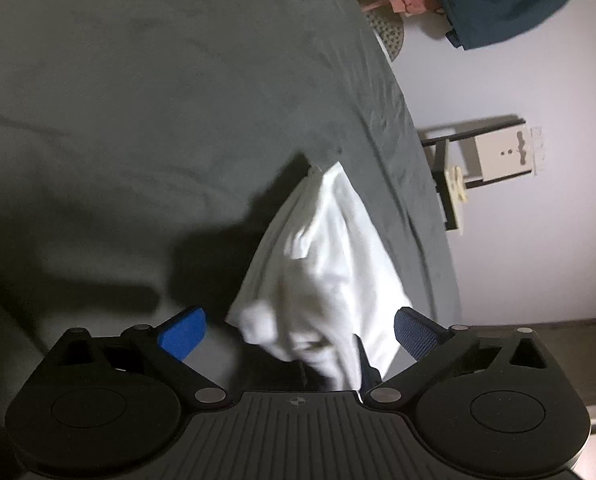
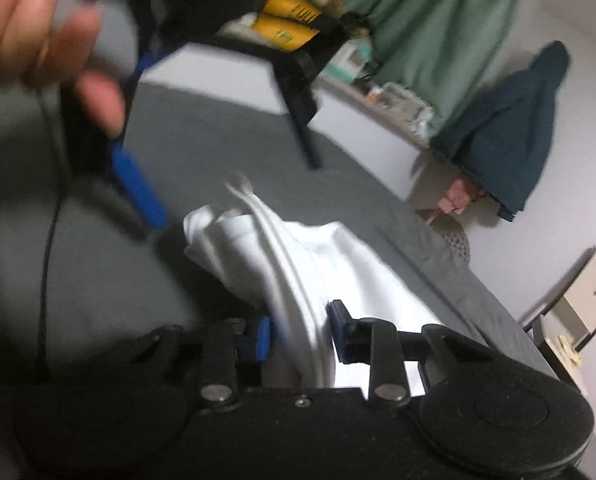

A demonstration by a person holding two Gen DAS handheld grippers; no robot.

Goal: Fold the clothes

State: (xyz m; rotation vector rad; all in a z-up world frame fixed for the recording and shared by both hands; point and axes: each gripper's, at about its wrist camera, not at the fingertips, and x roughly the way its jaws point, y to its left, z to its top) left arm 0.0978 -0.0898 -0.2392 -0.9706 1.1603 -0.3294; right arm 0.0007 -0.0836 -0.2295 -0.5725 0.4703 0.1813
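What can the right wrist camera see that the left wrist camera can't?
Only the right view shows a person's hand holding the left hand-held gripper, a green curtain, and the right hand-held gripper with cloth between its pads. Only the left view shows its own pads spread wide. Both show the white garment, grey bedsheet and dark blue jacket.

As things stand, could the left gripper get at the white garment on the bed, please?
Probably yes. The left gripper is wide open with the white garment bunched just ahead of its pads, on the grey bed sheet. The right gripper already has cloth between its pads.
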